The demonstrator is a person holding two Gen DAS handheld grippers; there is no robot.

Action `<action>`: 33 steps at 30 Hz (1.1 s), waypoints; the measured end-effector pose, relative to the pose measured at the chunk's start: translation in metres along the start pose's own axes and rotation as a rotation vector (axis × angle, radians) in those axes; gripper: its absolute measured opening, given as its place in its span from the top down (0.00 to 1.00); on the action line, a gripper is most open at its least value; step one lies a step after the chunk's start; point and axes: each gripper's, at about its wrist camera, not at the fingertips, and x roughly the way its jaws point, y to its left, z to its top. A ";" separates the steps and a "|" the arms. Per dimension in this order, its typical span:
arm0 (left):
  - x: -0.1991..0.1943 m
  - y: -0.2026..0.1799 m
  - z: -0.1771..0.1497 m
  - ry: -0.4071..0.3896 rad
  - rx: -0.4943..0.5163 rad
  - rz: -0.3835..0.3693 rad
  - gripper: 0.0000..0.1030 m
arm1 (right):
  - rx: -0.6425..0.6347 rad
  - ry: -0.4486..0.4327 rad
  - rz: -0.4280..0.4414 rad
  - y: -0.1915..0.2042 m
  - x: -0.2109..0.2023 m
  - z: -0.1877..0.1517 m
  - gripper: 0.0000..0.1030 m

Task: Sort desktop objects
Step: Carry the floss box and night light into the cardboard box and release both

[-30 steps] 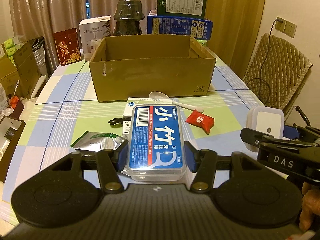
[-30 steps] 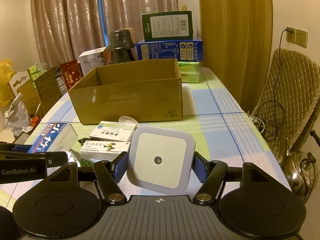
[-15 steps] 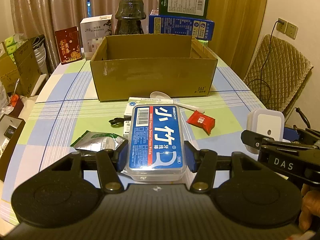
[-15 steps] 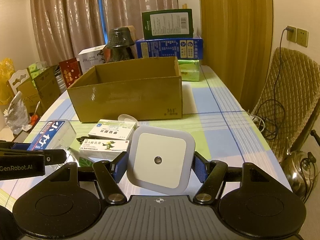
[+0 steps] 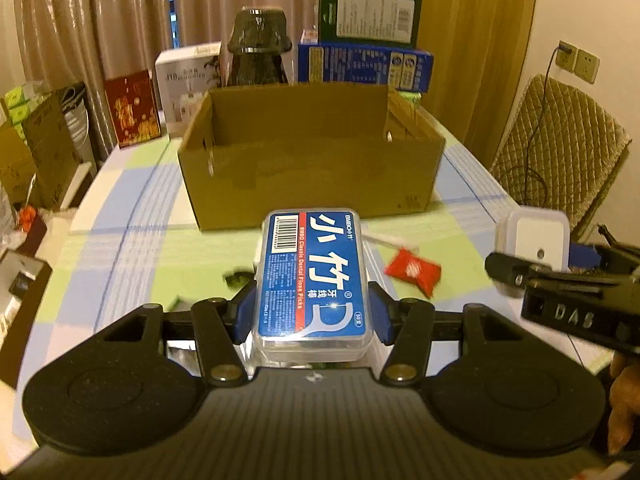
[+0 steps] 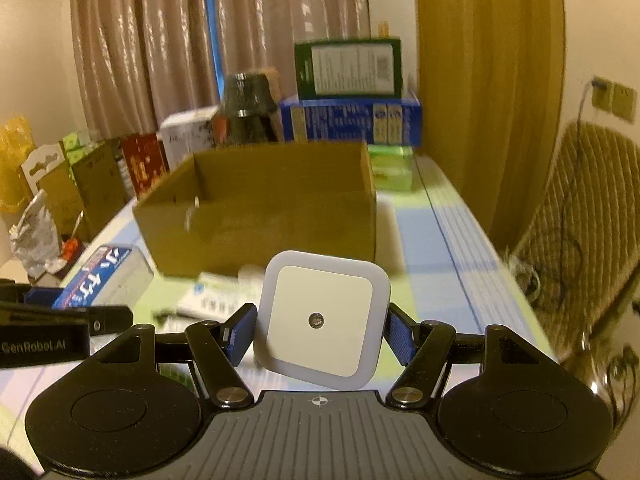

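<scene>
My left gripper (image 5: 312, 312) is shut on a clear dental floss pick box (image 5: 314, 276) with a blue label, held above the checked tablecloth. My right gripper (image 6: 320, 330) is shut on a white square night light (image 6: 322, 316), its blue pads pressing both sides. An open brown cardboard box (image 5: 312, 172) stands straight ahead of both, its inside looking bare. In the left wrist view the right gripper (image 5: 560, 276) with the night light (image 5: 534, 240) is at the right. In the right wrist view the floss box (image 6: 104, 276) shows at the left.
A red sachet (image 5: 414, 270) and a white spoon (image 5: 390, 239) lie before the box, with white medicine cartons (image 6: 216, 296) nearby. Stacked blue and green cartons (image 5: 364, 60), a dark jar (image 5: 258, 52) and other boxes stand behind. A quilted chair (image 5: 560, 148) is at the right.
Both grippers have moved forward toward the cardboard box and risen slightly, each still holding its item. The box now looms larger in both views.
</scene>
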 end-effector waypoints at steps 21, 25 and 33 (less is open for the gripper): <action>0.136 0.055 0.147 -0.012 0.034 0.014 0.50 | -0.021 0.011 0.045 0.001 0.163 0.136 0.37; 0.160 0.056 0.156 -0.001 0.035 -0.002 0.50 | -0.011 0.032 0.044 -0.004 0.186 0.141 0.37; 0.189 0.055 0.164 -0.004 0.027 -0.037 0.45 | -0.018 0.078 0.043 -0.006 0.218 0.138 0.37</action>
